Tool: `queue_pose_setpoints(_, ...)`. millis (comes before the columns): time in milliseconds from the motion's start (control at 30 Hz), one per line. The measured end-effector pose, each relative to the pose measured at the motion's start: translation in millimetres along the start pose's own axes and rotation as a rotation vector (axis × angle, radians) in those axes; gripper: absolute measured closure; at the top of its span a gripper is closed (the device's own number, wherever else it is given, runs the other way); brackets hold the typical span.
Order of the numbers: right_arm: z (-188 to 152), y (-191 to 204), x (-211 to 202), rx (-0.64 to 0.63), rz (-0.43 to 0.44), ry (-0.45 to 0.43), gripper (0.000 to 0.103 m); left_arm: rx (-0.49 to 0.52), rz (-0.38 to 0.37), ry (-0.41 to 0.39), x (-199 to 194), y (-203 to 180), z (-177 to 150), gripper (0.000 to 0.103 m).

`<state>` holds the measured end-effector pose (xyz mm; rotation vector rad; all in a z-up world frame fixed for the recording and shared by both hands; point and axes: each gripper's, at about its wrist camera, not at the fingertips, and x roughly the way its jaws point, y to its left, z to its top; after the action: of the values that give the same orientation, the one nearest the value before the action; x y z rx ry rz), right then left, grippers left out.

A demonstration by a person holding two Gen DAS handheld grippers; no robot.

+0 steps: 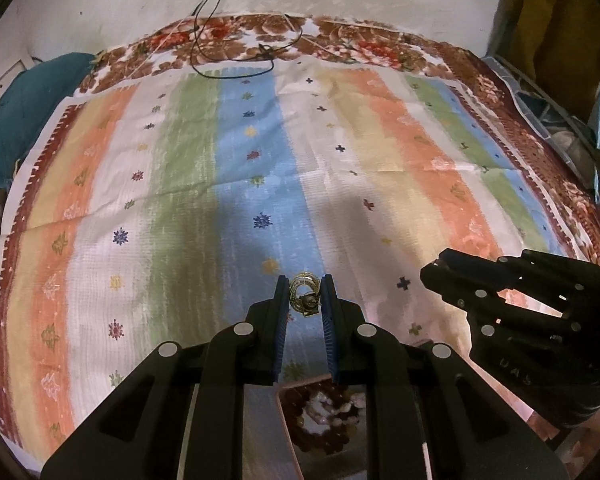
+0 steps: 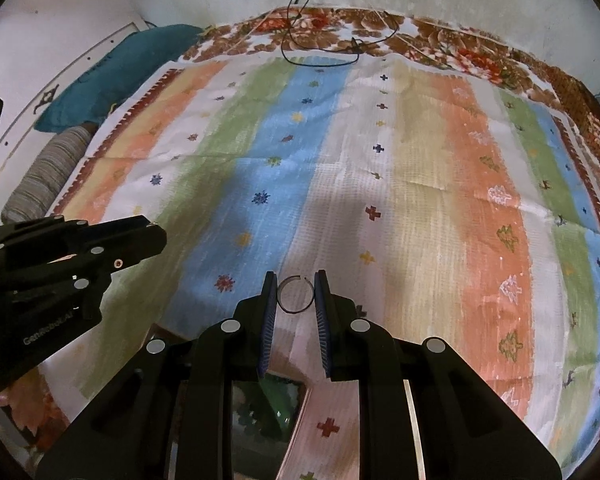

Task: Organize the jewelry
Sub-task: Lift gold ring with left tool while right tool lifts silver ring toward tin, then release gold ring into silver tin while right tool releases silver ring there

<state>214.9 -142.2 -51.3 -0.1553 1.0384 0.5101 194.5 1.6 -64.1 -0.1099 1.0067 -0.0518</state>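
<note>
My left gripper [image 1: 305, 294] is shut on a gold ring-shaped ornament [image 1: 303, 286] with a small dangling piece, held above the striped cloth [image 1: 180, 160]. My right gripper [image 2: 296, 294] is shut on a thin dark open ring [image 2: 295, 295], pinched between its blue pads [image 2: 269, 320]. The right gripper also shows at the right of the left wrist view [image 1: 432, 272], and the left gripper shows at the left of the right wrist view [image 2: 156, 236]. Below the left gripper a box with beaded jewelry [image 1: 324, 412] shows partly behind the fingers.
A striped cloth covers a floral bedsheet [image 1: 340, 40]. A black cable [image 1: 228, 40] lies at the far edge by the wall. A teal cushion [image 2: 116, 68] and a grey striped roll [image 2: 48, 172] lie at the left. A box with green contents [image 2: 276, 400] sits below the right gripper.
</note>
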Motion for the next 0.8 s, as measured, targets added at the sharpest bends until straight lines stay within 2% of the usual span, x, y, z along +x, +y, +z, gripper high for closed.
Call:
queue_pose_setpoints(267, -16.6, 11.0, -26.4, -0.027, 0.003, -0.040, 0.083, 0.024, -0.027, -0.037, -25.2, -14.1, -11.9, 0.087)
queue_pose_setpoints(800, -50.5, 30.2, -45.9, -0.045, 0.043, -0.039, 0.083, 0.002, -0.083, -0.080, -66.0, -24.1, -47.8, 0.087)
